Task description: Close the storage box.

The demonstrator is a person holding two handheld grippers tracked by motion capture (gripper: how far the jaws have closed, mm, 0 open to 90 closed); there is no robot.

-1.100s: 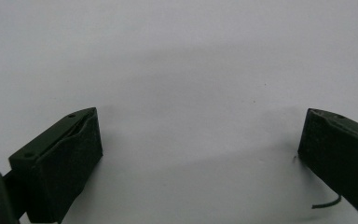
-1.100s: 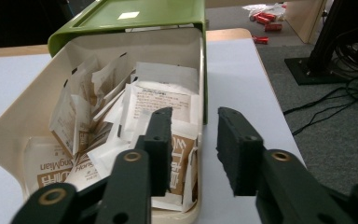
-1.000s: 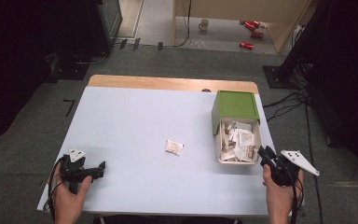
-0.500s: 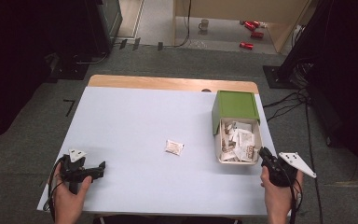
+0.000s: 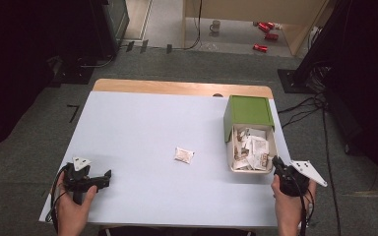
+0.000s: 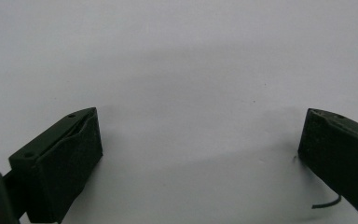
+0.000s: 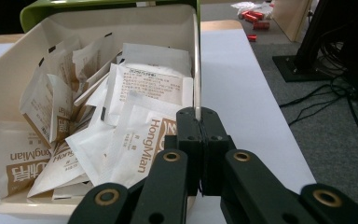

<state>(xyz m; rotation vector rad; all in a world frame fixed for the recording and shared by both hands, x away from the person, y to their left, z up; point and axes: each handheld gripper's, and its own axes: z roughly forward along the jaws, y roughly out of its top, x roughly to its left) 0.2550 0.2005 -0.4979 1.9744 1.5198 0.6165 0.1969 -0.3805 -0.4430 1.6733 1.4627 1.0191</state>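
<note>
A cream box (image 5: 230,156) with a green lid (image 5: 248,110) stands at the table's right side, full of white sachets (image 7: 135,126) printed "HongMian". One sachet (image 5: 183,155) lies alone on the table's middle. My right gripper (image 5: 277,164) is held at the box's near right corner; in the right gripper view its jaws are pressed together with nothing between them (image 7: 200,122), just at the box's rim (image 7: 196,70). My left gripper (image 5: 108,174) rests near the front left of the table, jaws wide apart over bare tabletop (image 6: 200,135).
The light grey table (image 5: 147,123) has a wooden strip along its far edge. Cables (image 5: 305,105) run over the floor to the right. Red cans (image 5: 265,34) and a mug (image 5: 216,25) lie on the floor far behind.
The right gripper has drifted slightly toward the near edge of the table. The left gripper and the sachets have not moved.
</note>
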